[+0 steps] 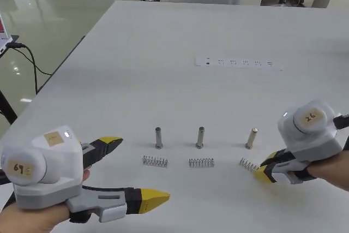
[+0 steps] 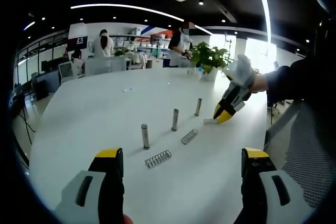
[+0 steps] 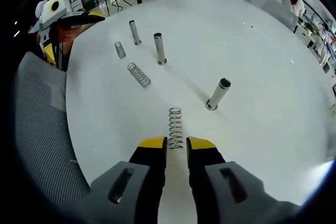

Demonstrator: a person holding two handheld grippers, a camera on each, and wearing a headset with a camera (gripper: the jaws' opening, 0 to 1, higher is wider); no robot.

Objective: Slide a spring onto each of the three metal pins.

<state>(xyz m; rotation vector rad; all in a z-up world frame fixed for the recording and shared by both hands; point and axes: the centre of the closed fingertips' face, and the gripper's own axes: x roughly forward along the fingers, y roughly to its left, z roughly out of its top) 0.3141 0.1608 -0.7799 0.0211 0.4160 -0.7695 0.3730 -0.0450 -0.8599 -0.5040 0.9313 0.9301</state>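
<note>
R claw nearly together on right spring, grip unclear. Pinch soft, lift, drop over nearest pin. L claw wide apart.

Bright, even overhead light (ceiling strips glare); pins cast faint shadows on the white counter; fisheye edges bend

Your right gripper has its fingers narrowly apart — the nearest spring ends between their tips, a pin standing near on the tabletop.
</note>
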